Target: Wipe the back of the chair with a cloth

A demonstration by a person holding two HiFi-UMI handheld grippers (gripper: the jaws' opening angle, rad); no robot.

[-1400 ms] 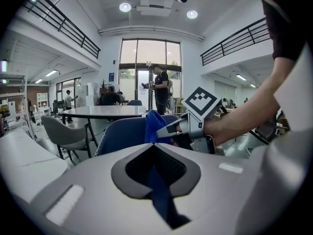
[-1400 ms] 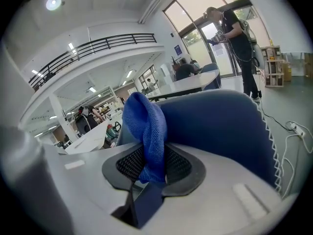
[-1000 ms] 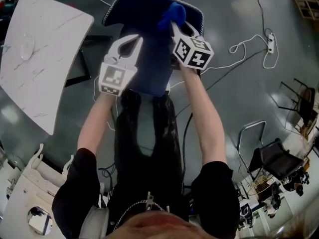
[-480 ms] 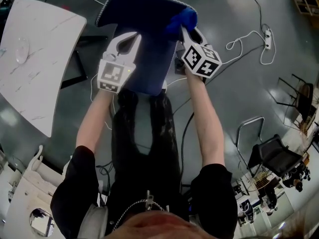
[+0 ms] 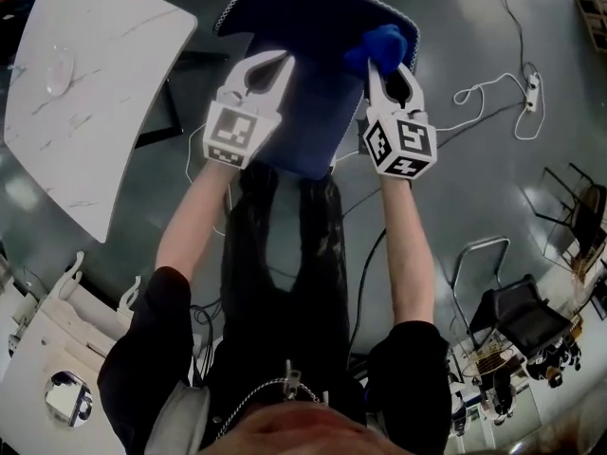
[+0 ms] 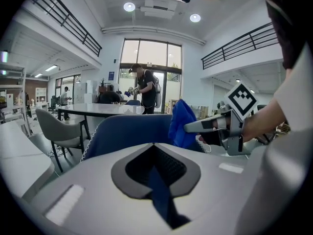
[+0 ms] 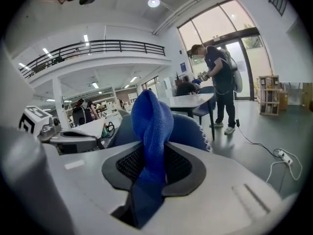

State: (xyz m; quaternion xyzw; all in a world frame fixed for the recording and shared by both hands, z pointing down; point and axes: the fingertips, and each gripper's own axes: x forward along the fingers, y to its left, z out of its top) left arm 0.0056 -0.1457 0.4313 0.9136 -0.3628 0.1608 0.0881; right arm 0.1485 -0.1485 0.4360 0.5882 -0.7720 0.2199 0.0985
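Two grippers are held out over a dark blue chair in the head view. The left gripper (image 5: 268, 64) sits over the left part of the chair back (image 5: 313, 17), its jaws drawn together. The right gripper (image 5: 389, 64) is at the chair back's right corner, pinching a bright blue cloth (image 5: 381, 44) that bunches against the top edge there. A white marble desk (image 5: 85, 93) stands off to the left, and a cable with a power strip (image 5: 531, 85) lies on the grey floor to the right.

From the left gripper view, the left gripper (image 6: 154, 148) has its jaws closed tip to tip, with only a strip of blue showing through the slit between them. Beyond it rises the chair back (image 6: 129, 131). The cloth (image 6: 182, 124) hangs at its right end, held by the right gripper (image 6: 195, 126).

In the right gripper view, the right gripper (image 7: 154, 151) is clamped on the cloth (image 7: 152, 119), which stands up in a twisted fold between the jaws. The chair back (image 7: 190, 129) is just behind it, and the left gripper (image 7: 68, 140) shows at the left. A person (image 7: 220, 82) stands farther back in the hall.
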